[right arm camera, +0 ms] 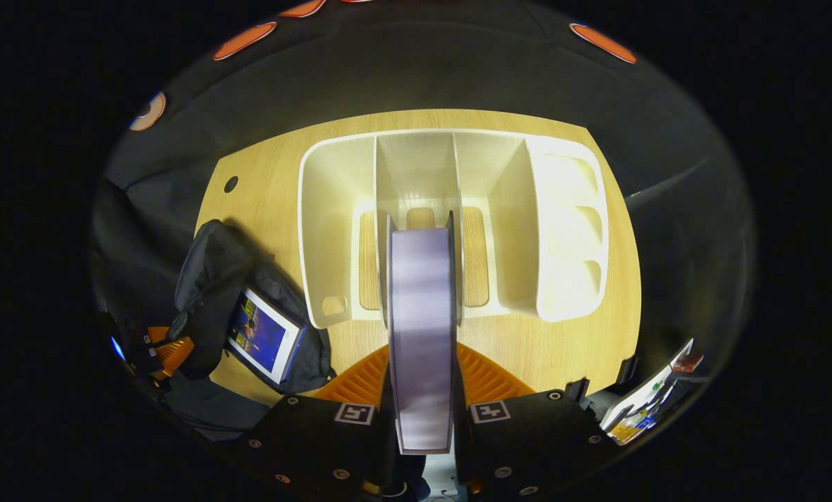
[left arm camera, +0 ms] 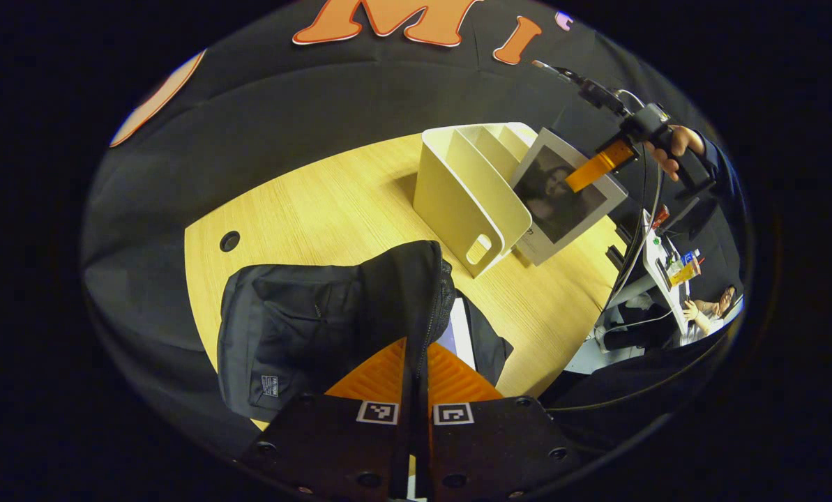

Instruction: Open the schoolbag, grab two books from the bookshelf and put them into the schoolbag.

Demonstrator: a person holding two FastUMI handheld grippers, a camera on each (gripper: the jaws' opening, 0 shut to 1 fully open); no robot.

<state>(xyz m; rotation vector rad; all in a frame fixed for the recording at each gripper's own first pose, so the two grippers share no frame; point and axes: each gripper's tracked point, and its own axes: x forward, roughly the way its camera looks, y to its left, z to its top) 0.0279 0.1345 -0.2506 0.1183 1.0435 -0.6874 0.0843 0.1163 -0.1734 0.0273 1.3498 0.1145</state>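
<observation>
Schoolbag point(left arm camera: 304, 321) lies on the wooden table point(left arm camera: 332, 202) in front of the white bookshelf point(left arm camera: 468, 195), its flap point(left arm camera: 402, 293) pinched up by the left gripper point(left arm camera: 416, 390), whose fingers are closed almost together on the zipper edge. A book with a blue cover point(right arm camera: 266, 335) already sits in the mouth of the bag, as the right gripper view shows.

The second book point(right arm camera: 421, 335), grey-covered with a portrait on its face, is clamped edge-on between the fingers of the right gripper point(right arm camera: 422, 404), which are narrowed to the book's thickness. It hangs above the bookshelf's middle slots, apparently lifted free of them; in the left gripper view it is tilted beside the shelf's end wall.

The main risks, judged from here:
- The book is held near one edge, so it could swing or slip in the grip on the way across to the bag.
- Its lower corner could catch a divider or the shelf's end wall and drag the light shelf.
- The flap is held by a thin pinch; if it slides out, the opening would sag shut over the first book.
- The incoming book could strike the blue-covered book's edge rather than slide in alongside it.
</observation>
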